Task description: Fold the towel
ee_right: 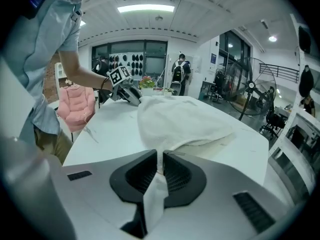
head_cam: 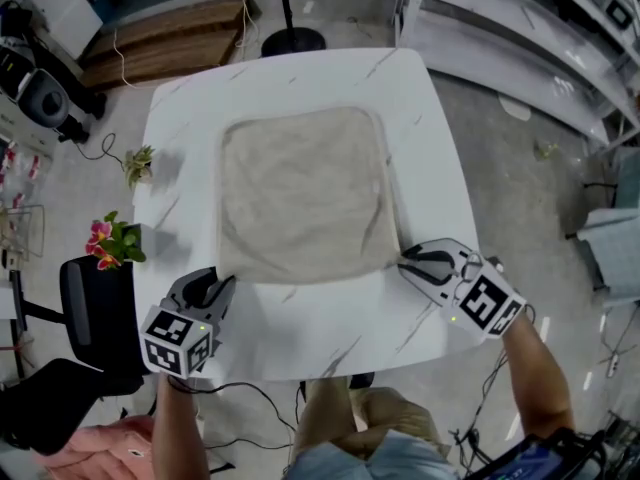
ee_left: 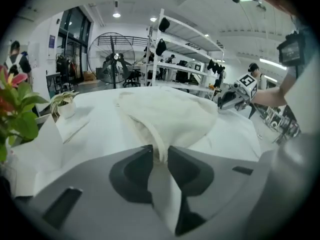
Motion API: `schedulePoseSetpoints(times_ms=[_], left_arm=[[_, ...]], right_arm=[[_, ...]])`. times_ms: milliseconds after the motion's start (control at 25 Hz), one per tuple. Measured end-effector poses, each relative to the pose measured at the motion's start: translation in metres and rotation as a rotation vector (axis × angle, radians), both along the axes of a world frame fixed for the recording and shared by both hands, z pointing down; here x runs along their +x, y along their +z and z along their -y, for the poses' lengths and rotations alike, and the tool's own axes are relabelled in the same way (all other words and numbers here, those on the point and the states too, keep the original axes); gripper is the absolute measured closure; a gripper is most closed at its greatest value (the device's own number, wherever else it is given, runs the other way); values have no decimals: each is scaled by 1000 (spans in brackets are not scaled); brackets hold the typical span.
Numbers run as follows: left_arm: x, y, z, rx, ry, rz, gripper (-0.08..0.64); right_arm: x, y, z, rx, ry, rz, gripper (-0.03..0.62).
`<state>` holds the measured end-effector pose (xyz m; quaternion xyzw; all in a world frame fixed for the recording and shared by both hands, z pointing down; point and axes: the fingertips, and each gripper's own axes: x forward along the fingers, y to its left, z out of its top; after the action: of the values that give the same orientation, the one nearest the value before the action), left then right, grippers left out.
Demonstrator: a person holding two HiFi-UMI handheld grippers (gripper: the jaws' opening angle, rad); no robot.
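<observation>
Left gripper (ee_left: 160, 154): jaws were closed on the towel's near-left corner, with a thin fold of cloth pinched between the pads.
Right gripper (ee_right: 160, 159): jaws were clamped on the near-right corner, and a strip of cloth ran back between the pads.
Hands: one held each gripper at the near side of the table, and both grippers pointed away from the person and downward.
Towel (head_cam: 305, 193): it lay spread, roughly square, on the middle of the table. Its two near corners were drawn out into the jaws.
Table (head_cam: 430, 148): white top with marble veining and rounded corners.
Around, left: a small potted plant (head_cam: 138, 163) stood at the table's left edge. A pot of pink flowers (head_cam: 112, 240) was nearer the person, just beside the left gripper. A black chair (head_cam: 90, 313) sat below them, off the table.
Around, far: the round base of a standing fan (head_cam: 292, 40) was on the floor beyond the far edge, and wooden boards (head_cam: 165, 38) lay to its left.
Around, right: metal shelving (head_cam: 540, 38) ran along the floor, well apart from the table.
Count: two grippers, one towel, one table, two plants, one fan.
In the way: only the flowers came close to the left gripper. The small plant stood apart from the towel's left edge.
Edges and room: bare tabletop ringed the towel on all four sides. The widest band lay along the near edge, between the two grippers, and the strip on the left was narrower.
</observation>
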<state>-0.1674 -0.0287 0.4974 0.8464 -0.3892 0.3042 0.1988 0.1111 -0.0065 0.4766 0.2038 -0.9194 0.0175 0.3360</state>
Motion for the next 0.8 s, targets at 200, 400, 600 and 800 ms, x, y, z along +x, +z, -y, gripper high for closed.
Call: schedulePoseSetpoints(times_ms=[200,400,600,800], left_arm=[[2,-4,-3,7,-8,-36,517],[4,-4,-12,10,-5,-56,518],[5,-6,-16,8,-4,-63,517],[8,-7,-15,9,27,-64,523]], right_arm=[[7,-2,-4,12,20,26,577],[13,-13,-2,31,63,54,477],[-1,-11,0,-2,17,58,407],[-3,-3,1,9,-1,64,577]])
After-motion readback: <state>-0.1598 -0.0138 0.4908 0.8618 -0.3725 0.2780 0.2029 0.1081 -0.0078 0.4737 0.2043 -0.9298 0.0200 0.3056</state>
